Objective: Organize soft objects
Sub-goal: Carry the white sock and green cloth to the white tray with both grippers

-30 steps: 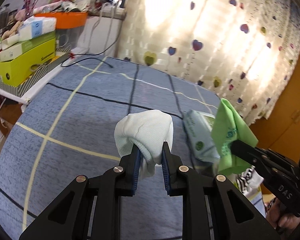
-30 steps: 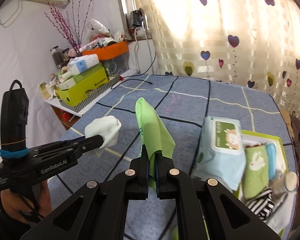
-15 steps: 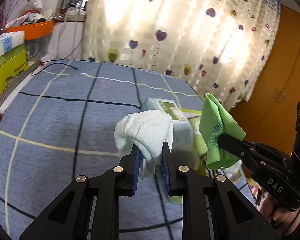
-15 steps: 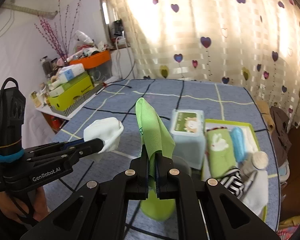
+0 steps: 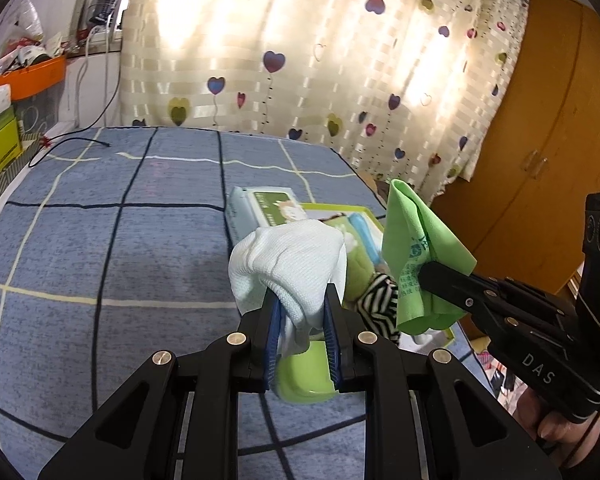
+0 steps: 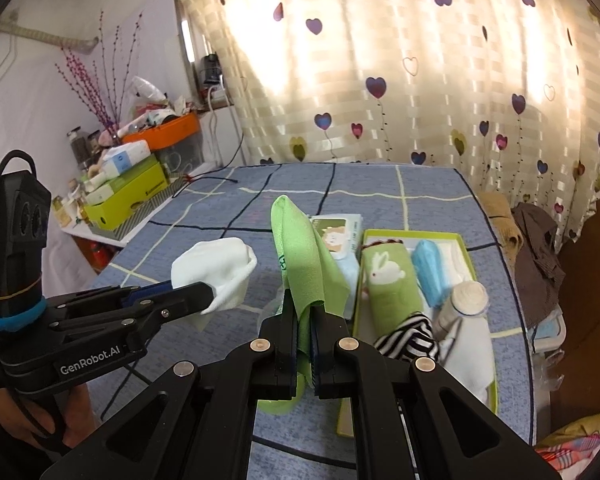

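Observation:
My left gripper (image 5: 300, 300) is shut on a white cloth (image 5: 292, 260), held above the blue checked bed cover; the cloth also shows in the right wrist view (image 6: 216, 272). My right gripper (image 6: 305, 312) is shut on a folded green cloth (image 6: 304, 256), which also shows at the right of the left wrist view (image 5: 416, 248). Both cloths hang in the air side by side, near a green-rimmed tray (image 6: 464, 240). The tray holds a green rabbit towel (image 6: 388, 280), a blue roll (image 6: 430, 268), a striped cloth (image 6: 408, 340) and white items.
A wet-wipes pack (image 6: 340, 236) lies left of the tray. A green object (image 5: 304, 380) lies on the cover below the grippers. Boxes and an orange bin (image 6: 160, 136) stand on a side shelf at the left. Clothes (image 6: 536, 220) lie past the bed's right edge.
Both grippers have swung to the right with their cloths still held. The tray and wipes pack have come into view ahead of them; the left shelf has slid out of the left view.

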The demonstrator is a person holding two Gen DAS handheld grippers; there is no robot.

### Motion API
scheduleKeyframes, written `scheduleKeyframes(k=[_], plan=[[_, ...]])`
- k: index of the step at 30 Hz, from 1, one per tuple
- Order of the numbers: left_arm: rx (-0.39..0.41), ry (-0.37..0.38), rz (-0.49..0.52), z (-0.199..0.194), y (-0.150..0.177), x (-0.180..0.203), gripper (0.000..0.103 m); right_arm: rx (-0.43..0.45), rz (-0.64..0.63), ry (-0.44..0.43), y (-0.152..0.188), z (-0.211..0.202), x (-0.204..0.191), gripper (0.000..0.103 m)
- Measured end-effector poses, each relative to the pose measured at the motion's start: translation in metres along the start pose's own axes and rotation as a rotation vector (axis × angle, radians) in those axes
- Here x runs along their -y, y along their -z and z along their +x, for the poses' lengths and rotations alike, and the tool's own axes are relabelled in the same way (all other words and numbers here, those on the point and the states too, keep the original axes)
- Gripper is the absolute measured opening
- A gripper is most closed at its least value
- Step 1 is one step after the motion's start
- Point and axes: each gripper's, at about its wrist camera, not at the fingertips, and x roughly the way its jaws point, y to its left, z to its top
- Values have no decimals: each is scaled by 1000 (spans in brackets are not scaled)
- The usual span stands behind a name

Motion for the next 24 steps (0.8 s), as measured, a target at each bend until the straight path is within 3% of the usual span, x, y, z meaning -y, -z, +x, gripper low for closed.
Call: scheduleKeyframes(k=[24], plan=[[-49,56,57,18,9,42,21,-10,56,45,26,-19,36,5]])
